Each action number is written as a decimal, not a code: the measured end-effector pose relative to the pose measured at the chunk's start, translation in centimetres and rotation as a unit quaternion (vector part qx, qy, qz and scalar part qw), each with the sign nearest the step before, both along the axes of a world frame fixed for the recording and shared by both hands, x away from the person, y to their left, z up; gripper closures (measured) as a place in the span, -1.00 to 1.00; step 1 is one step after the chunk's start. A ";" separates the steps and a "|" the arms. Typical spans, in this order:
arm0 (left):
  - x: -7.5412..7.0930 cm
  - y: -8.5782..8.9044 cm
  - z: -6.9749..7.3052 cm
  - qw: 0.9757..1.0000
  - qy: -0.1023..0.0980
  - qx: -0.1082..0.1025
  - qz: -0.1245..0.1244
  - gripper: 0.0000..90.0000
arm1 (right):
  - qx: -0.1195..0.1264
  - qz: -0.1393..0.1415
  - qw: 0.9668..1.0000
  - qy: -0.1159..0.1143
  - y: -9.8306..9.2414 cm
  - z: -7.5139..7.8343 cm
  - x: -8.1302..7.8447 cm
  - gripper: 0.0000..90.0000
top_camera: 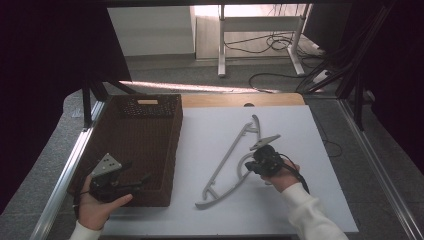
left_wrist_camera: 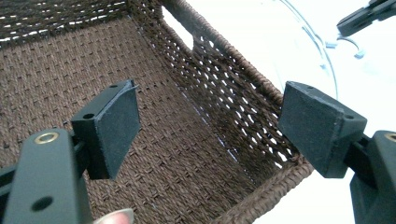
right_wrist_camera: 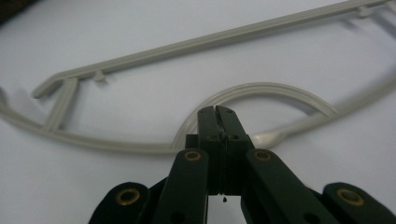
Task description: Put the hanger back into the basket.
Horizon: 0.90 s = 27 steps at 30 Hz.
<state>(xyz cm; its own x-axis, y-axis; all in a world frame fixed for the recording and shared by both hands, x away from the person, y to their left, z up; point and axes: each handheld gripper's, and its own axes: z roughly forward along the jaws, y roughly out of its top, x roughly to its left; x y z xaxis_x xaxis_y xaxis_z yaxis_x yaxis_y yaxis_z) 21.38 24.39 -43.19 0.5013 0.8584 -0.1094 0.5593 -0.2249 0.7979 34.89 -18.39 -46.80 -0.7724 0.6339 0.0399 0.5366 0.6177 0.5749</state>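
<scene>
A grey plastic clothes hanger (top_camera: pixel 223 162) lies across the middle of the white table (top_camera: pixel 300 200). My right gripper (top_camera: pixel 248 167) is at its curved hook. In the right gripper view the jaws (right_wrist_camera: pixel 217 111) are shut tight over the hook's arc (right_wrist_camera: pixel 261 87), with a pale sliver pinched between the tips. The rest of the hanger (right_wrist_camera: pixel 187 46) stretches beyond them. My left gripper (top_camera: pixel 135 171) hovers over the near right corner of a brown woven basket (top_camera: pixel 177 135). Its pads (left_wrist_camera: pixel 116 126) stand wide open with nothing between them, above the basket's inner wall (left_wrist_camera: pixel 224 79).
The basket takes up the table's left side and looks empty inside. Metal rails (top_camera: pixel 65 185) run along both sides of the table. Desk legs and cables (top_camera: pixel 280 45) are on the floor beyond the far edge. The right gripper (left_wrist_camera: pixel 364 14) shows at the left gripper view's top right.
</scene>
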 end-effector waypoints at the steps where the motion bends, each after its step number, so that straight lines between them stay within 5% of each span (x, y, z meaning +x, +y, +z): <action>1: 0.0 0.0 0.0 1.000 0.000 0.000 0.000 -0.55 | 0.011 -0.003 1.000 -0.002 -0.7 0.3 -0.4 0.99; 8: 0.0 -0.1 0.1 1.000 -0.001 0.001 -0.001 -0.55 | 0.065 -0.043 0.997 -0.010 -5.6 1.0 -2.8 0.88; 9: 0.0 -0.1 0.2 1.000 -0.001 0.001 -0.001 -0.55 | 0.075 -0.050 0.996 -0.008 -6.4 0.9 -3.2 0.75; 10: 0.0 -0.1 0.2 1.000 -0.001 0.001 -0.001 -0.55 | 0.091 -0.068 0.993 -0.006 -8.0 0.6 -3.9 0.37; 12: 0.0 -0.2 0.2 1.000 -0.001 0.002 -0.003 -0.55 | 0.097 -0.085 0.992 -0.012 -9.1 0.5 -4.7 0.13; 19: 0.1 -0.7 0.1 1.000 0.000 0.003 -0.007 -0.55 | 0.096 -0.122 0.988 -0.028 -11.0 0.2 -5.3 -0.23; 27: 0.1 -1.6 0.4 1.000 0.002 0.000 -0.016 -0.55 | 0.087 -0.130 0.987 -0.035 -11.2 0.1 -4.7 -0.28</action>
<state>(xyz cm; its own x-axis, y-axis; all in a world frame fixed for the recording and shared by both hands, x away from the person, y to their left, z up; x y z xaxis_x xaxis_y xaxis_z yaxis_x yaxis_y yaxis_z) 21.48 22.76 -42.80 0.5277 0.8421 -0.1115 0.5546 -0.2421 0.7962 30.19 -29.60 -46.74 -0.5899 0.7988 0.1180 0.6194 0.3540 0.7007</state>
